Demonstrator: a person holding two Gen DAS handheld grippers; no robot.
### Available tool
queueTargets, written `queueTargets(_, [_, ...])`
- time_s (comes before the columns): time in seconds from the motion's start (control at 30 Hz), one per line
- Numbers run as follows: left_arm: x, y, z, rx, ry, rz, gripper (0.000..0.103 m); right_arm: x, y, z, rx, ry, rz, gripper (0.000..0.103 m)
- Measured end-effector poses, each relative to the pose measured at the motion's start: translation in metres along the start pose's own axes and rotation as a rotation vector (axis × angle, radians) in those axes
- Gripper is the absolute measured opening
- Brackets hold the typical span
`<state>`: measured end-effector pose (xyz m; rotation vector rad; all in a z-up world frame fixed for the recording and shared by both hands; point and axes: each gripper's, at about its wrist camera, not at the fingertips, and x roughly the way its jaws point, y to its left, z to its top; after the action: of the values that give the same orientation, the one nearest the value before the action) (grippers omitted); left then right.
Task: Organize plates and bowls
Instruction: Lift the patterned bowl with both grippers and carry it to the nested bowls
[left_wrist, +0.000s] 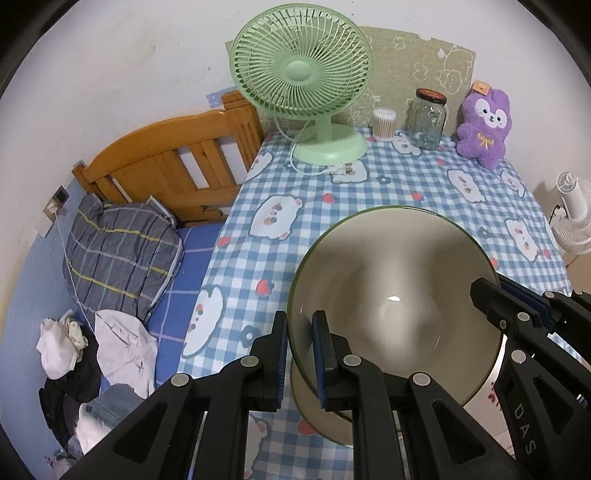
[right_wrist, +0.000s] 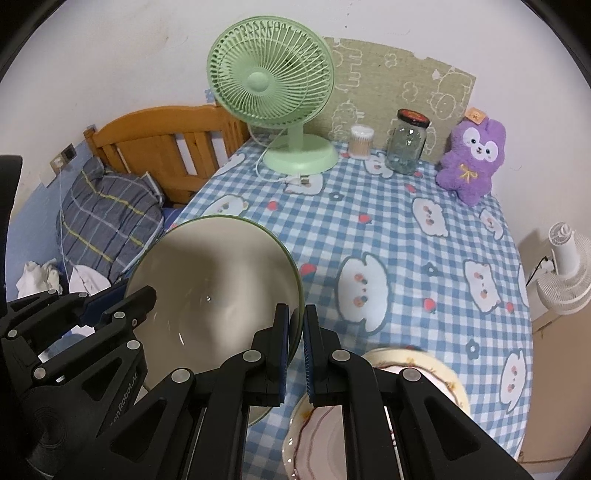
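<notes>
A large beige bowl with a green rim (left_wrist: 395, 295) is held tilted above the checked tablecloth; it also shows in the right wrist view (right_wrist: 214, 288). My left gripper (left_wrist: 300, 332) is shut on the bowl's left rim. My right gripper (right_wrist: 296, 328) is shut on the bowl's right rim; it also shows in the left wrist view (left_wrist: 491, 295). A second green-rimmed dish (left_wrist: 314, 413) lies on the cloth under the bowl. A cream plate with a floral rim (right_wrist: 436, 373) lies on the table below my right gripper, with a white plate (right_wrist: 321, 439) partly over it.
A green desk fan (left_wrist: 301, 77), a cotton-swab tub (left_wrist: 384, 123), a glass jar (left_wrist: 428, 118) and a purple plush rabbit (left_wrist: 484, 125) stand along the table's far edge. A wooden bed (left_wrist: 166, 162) with bedding and clothes lies left. A white fan (right_wrist: 565, 266) stands right.
</notes>
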<state>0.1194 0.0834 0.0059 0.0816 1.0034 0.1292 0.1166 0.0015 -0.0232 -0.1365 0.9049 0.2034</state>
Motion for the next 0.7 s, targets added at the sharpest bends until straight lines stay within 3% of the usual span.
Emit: queueTargets(0.7, [0.028, 0.006, -0.035, 0.027, 0.053, -0.003, 0.01, 0.032, 0.01, -0.033, 0.016, 0.072, 0.011, 0.01])
